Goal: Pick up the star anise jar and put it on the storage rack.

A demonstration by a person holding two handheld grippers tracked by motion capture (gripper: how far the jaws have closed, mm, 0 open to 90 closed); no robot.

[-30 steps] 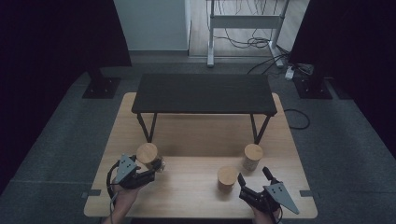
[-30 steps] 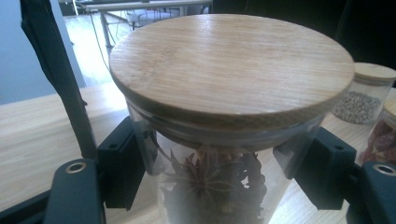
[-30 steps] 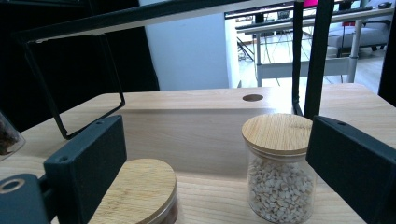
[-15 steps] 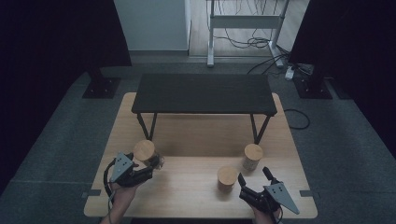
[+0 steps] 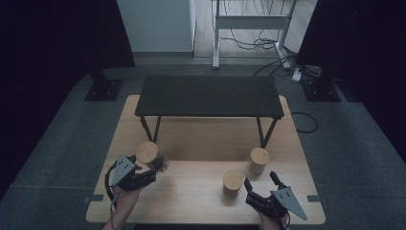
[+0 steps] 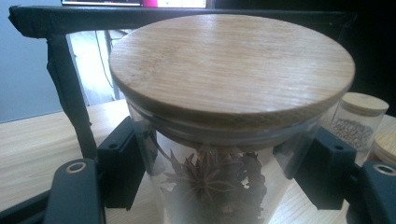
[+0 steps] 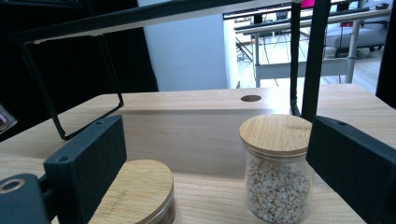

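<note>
unlabelled star anise jar (image 6: 219,140) in left gripper (image 6: 224,172)

The star-anise jar (image 6: 224,140) runs off the left gripper view's bottom edge, its base unseen.

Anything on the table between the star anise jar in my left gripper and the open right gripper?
Yes: in the high view a lidded jar stands between the star anise jar and the right gripper.

The left hand-held gripper (image 5: 152,173) has lifted the star-anise jar (image 5: 151,155) slightly.
</note>
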